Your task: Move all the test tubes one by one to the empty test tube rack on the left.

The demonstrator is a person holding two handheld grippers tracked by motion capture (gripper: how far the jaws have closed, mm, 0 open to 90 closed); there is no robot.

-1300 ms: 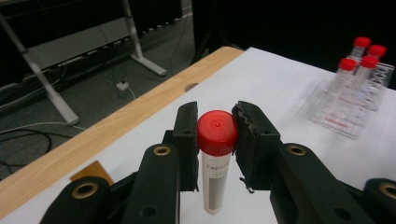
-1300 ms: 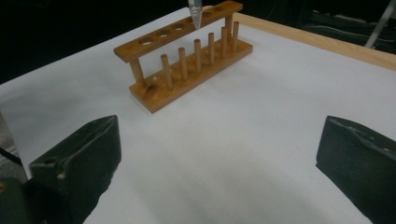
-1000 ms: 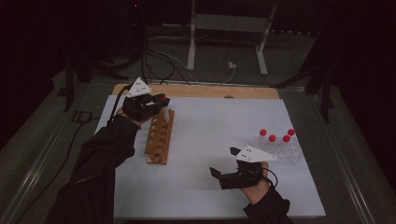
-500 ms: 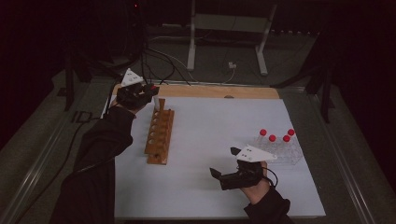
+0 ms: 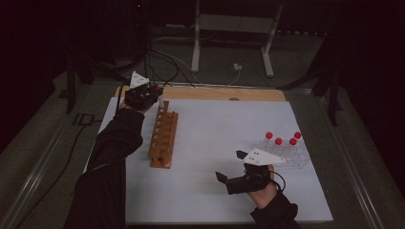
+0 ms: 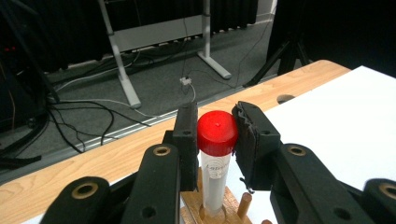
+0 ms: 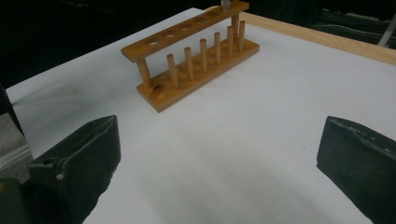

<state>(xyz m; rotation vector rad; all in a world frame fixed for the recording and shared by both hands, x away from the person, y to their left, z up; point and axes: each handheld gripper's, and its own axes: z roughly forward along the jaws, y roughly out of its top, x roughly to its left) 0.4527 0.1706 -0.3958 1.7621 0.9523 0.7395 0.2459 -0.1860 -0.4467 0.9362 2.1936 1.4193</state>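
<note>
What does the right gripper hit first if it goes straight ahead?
Probably the wooden test tube rack: beyond the right gripper, with jaws open, lies bare white table sheet, then the rack's near end. Depth is unclear.

Lab-type test bench in a darkened room, not a home or office. Shown by: a wooden test-tube rack (image 5: 163,134) with a row of holes and pegs, set on a white sheet (image 5: 229,157) that covers a wooden table (image 5: 224,93); a clear rack (image 5: 288,153) of red-capped tubes (image 5: 278,141) at the right side; a capped plastic tube (image 6: 216,158) stood in the wooden rack's end hole. Surroundings are blacked out, with dark curtains at the back. Grey carpeted floor is strewn with loose cables (image 5: 162,67), and a metal stand (image 5: 234,43) on two legs is seen behind the table. A rig setup is indicated, staged for recording.
</note>
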